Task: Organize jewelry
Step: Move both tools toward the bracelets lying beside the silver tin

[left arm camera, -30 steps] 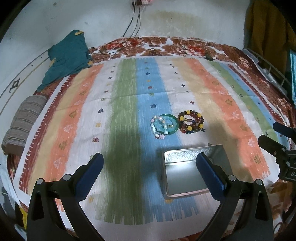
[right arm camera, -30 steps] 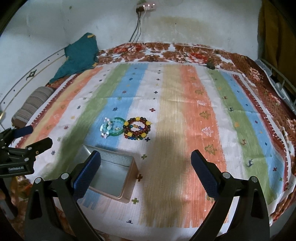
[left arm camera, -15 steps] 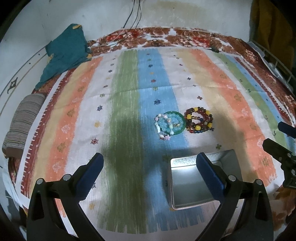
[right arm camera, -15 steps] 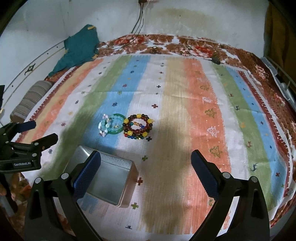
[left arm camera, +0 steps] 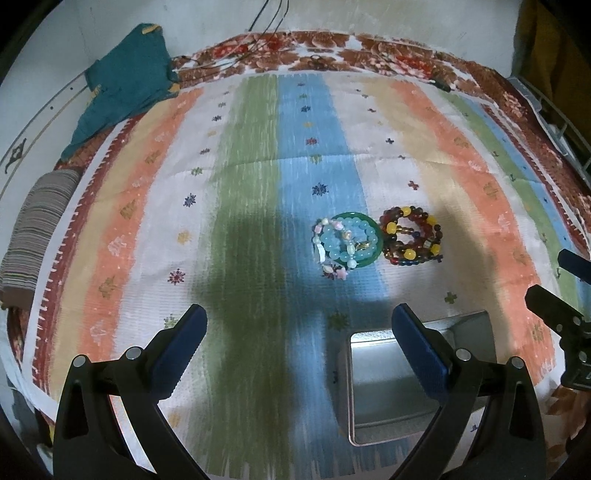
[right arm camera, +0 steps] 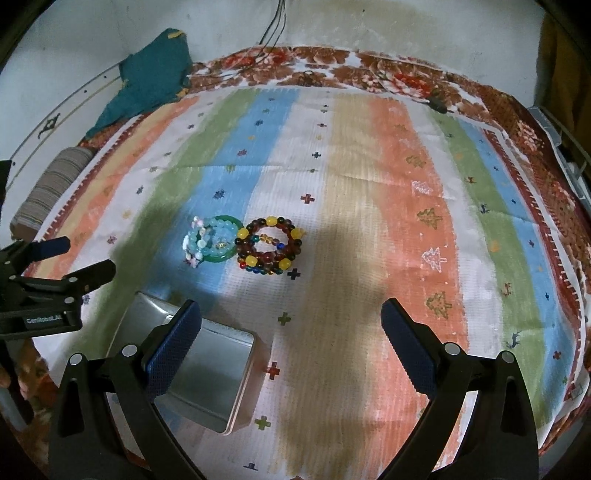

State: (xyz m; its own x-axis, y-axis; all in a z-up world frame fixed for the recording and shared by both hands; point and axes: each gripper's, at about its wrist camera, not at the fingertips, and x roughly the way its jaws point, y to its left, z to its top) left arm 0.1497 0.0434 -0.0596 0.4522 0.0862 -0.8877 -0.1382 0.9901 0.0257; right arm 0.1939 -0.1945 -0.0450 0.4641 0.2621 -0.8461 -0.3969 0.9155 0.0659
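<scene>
A green bangle with light blue and pastel bead bracelets lies on the striped cloth. Beside it, to the right, lies a pile of dark red and yellow bead bracelets. An open silver tin, empty, sits nearer than the jewelry. My left gripper is open and empty, above the cloth, its right finger over the tin. My right gripper is open and empty, its left finger over the tin. Each gripper shows at the edge of the other's view.
A striped cloth covers a floral bedspread. A teal garment and a striped folded cloth lie at the far left. Cables hang on the wall behind. A wire rack stands at the right.
Both grippers have moved forward and tilted down; the jewelry and tin sit lower and larger in view. Nothing was picked up.
</scene>
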